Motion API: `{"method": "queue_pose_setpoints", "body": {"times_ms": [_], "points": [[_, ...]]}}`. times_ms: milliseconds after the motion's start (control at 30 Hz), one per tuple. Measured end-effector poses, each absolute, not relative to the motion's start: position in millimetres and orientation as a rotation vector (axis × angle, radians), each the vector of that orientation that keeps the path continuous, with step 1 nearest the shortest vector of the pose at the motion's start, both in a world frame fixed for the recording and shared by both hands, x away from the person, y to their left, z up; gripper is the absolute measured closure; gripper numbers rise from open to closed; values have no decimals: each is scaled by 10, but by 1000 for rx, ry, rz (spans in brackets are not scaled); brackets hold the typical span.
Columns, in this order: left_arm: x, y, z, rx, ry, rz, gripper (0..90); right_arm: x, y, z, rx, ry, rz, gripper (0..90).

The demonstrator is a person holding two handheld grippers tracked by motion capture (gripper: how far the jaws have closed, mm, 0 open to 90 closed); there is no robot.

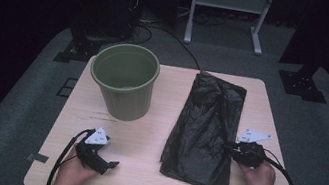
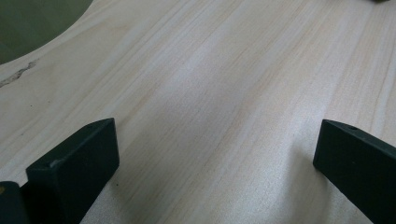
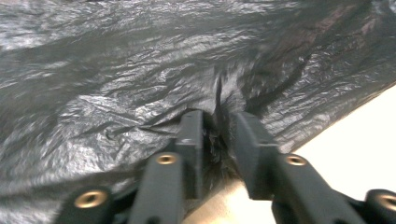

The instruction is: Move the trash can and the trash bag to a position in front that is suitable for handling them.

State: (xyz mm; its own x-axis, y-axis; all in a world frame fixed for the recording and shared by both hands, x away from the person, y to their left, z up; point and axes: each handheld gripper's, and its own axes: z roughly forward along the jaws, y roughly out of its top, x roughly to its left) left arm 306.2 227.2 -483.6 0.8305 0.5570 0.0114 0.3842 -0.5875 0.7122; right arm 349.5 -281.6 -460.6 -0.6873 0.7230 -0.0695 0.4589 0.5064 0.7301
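I had the right tongs (image 3: 217, 128) pinched on a fold of the black bin bag (image 1: 207, 125), at its right long edge, toward the end farthest from the green bucket (image 1: 123, 85). In the right gripper view the jaws stood nearly together with a ridge of plastic squeezed up between them. The bag lay flat on the worktop (image 1: 139, 169) just beside the bucket, to its right, its long axis running from the far edge back toward me. The bucket stood upright, mouth open and apparently empty.

My left tongs (image 2: 215, 154) were spread wide over bare wood, holding nothing, near the bucket's foot on my side. I judged the bag probably belonged in the bucket, so the right hand, already gripping, was better placed; the lift would travel leftward and away toward the rim.
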Motion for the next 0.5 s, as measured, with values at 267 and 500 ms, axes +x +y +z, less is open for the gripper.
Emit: {"method": "queue_pose_setpoints", "body": {"times_ms": [267, 500], "points": [[3061, 2270, -4836, 2267, 687, 302, 0, 3255, -2875, -4508, 994, 2392, 1067, 476], [3059, 2268, -4837, 2265, 691, 304, 0, 2916, -2817, -4528, 962, 2442, 1094, 379]]}}
